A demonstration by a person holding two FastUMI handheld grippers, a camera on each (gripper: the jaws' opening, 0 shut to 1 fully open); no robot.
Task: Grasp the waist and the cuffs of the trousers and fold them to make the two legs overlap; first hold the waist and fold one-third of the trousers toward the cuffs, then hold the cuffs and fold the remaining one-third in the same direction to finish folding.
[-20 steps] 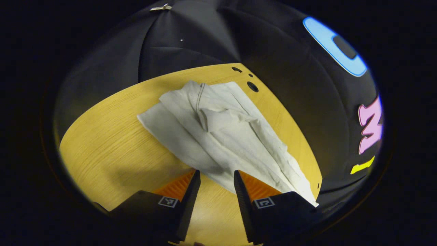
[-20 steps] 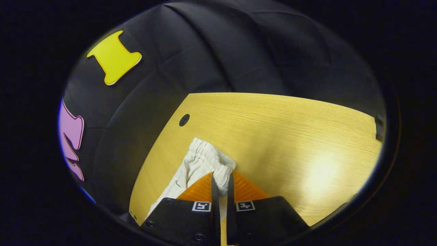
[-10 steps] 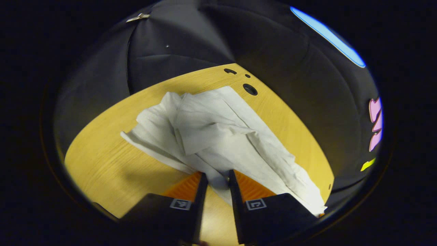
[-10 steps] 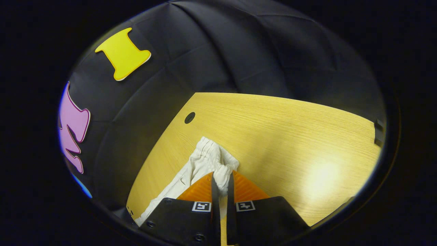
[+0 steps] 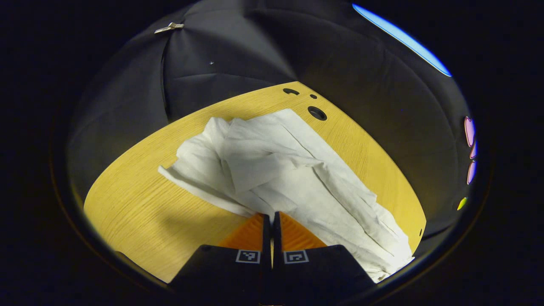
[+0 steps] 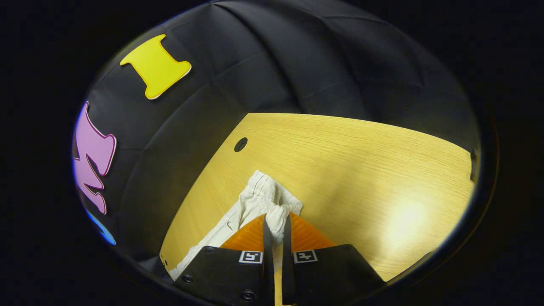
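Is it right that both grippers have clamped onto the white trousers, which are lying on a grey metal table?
Not quite. The table is yellowish wood, not grey metal, as the right gripper view shows. The rest holds: the left gripper and the right gripper are each clamped on the white trousers.

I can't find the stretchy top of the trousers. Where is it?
In the right gripper view, the waist is bunched at bottom centre, pinched in the right gripper over the table.
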